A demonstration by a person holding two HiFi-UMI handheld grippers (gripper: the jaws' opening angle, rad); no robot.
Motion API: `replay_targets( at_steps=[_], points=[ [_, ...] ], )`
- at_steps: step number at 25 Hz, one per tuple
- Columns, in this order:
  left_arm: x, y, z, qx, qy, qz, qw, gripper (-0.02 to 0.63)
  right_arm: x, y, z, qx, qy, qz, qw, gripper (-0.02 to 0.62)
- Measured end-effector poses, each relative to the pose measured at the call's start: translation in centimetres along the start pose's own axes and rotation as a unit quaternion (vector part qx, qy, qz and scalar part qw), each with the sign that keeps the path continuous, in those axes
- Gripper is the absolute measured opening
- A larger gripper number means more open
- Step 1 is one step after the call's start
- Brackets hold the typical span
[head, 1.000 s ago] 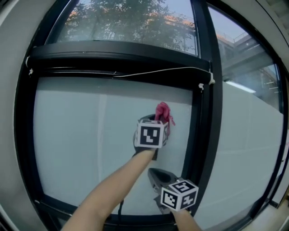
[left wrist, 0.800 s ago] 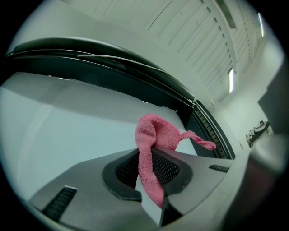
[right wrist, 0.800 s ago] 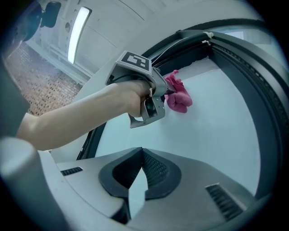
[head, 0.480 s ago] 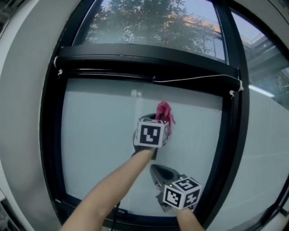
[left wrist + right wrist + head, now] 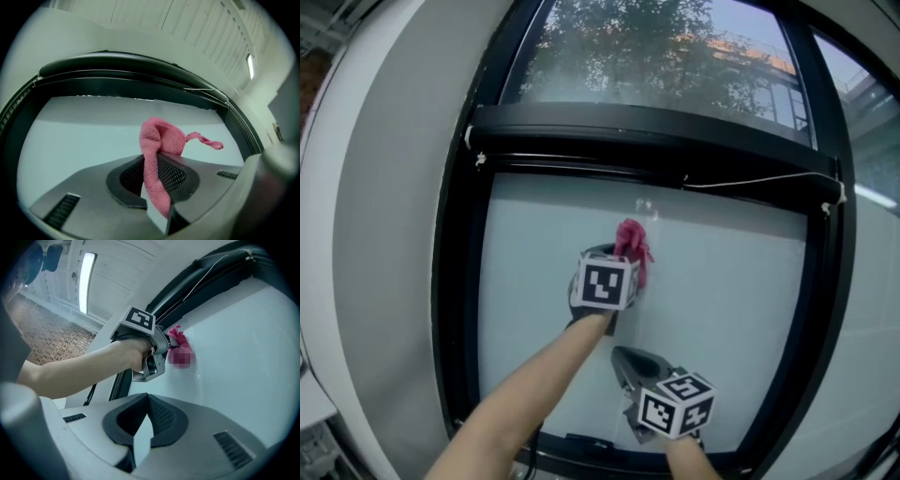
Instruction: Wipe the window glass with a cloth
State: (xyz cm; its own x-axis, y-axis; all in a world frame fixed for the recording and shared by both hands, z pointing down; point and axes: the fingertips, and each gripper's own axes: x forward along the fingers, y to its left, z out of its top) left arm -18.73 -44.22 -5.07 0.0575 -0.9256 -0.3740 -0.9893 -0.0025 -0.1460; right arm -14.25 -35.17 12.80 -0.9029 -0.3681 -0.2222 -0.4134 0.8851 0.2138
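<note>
A pink cloth (image 5: 631, 242) is pressed against the lower window glass (image 5: 731, 300), about midway across the pane and just under the black crossbar. My left gripper (image 5: 623, 260) is shut on the cloth, which bunches out past the fingertips. In the left gripper view the cloth (image 5: 157, 154) runs between the jaws of that gripper (image 5: 157, 164), with a loose tail trailing right. My right gripper (image 5: 628, 364) hangs lower and to the right, close to the glass, jaws shut with nothing in them. The right gripper view shows its jaws (image 5: 147, 403) and, beyond them, the left gripper (image 5: 165, 347) with the cloth (image 5: 176, 335).
A thick black window frame (image 5: 459, 281) surrounds the pane, with a heavy crossbar (image 5: 656, 131) above it. A thin white wire (image 5: 759, 180) runs along the crossbar's underside. Trees show through the upper pane (image 5: 647, 56). A grey wall (image 5: 384, 244) lies left of the frame.
The left gripper and cloth have travelled left across the glass, from near the right frame post to mid-pane. The right gripper has followed leftward below it.
</note>
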Motion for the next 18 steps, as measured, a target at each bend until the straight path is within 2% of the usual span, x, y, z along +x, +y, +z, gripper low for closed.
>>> replay_targets(
  at_steps=[10,18],
  points=[
    [-3.6,10.6,-0.7,0.015,0.008,0.058,0.9982,0.054,5.3,4.6,-0.8,0.017,-0.001,0.031,0.999,0.002],
    [-6.6,19.4,-1.5,0.013,0.017,0.125,0.9919,0.052,9.1,7.4,-1.9,0.027,0.004,0.054,0.998,0.002]
  ],
)
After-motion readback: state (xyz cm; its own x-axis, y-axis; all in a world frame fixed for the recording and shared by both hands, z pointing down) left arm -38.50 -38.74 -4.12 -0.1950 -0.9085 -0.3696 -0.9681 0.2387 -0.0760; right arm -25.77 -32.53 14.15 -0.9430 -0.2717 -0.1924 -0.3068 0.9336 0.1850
